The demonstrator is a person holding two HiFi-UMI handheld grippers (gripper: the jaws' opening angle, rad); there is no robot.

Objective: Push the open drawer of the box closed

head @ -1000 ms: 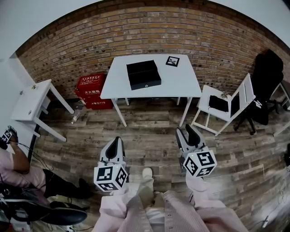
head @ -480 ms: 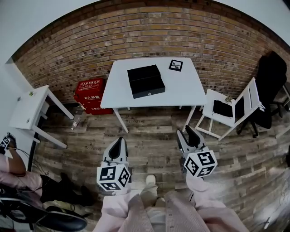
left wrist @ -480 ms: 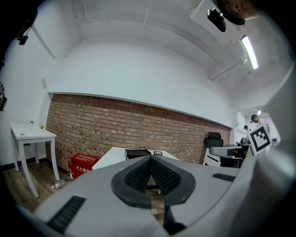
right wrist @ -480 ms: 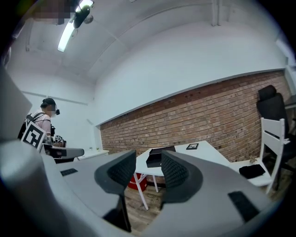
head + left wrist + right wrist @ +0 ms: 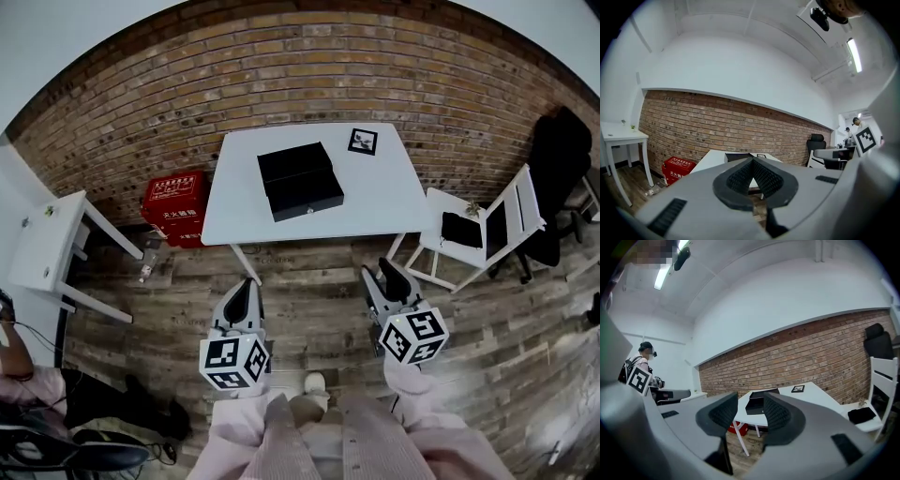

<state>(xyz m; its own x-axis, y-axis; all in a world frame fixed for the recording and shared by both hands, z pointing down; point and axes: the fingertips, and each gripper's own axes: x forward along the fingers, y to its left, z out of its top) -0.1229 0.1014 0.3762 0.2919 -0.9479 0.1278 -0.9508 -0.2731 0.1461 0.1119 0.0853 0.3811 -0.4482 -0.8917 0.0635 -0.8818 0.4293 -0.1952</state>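
At 7 o'clock, left gripper point(image 5: 246, 285): jaws together, empty.
Right gripper point(image 5: 382, 271), 5 o'clock: jaws apart, empty.
Box point(image 5: 294, 164), 12 o'clock on table point(image 5: 375, 187): drawer point(image 5: 307, 196) open (well off).
Risk: off-centre push could skid the box.

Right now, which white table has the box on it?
The large table straight ahead: the black box sits near its middle. The small table at far left has no box on it.
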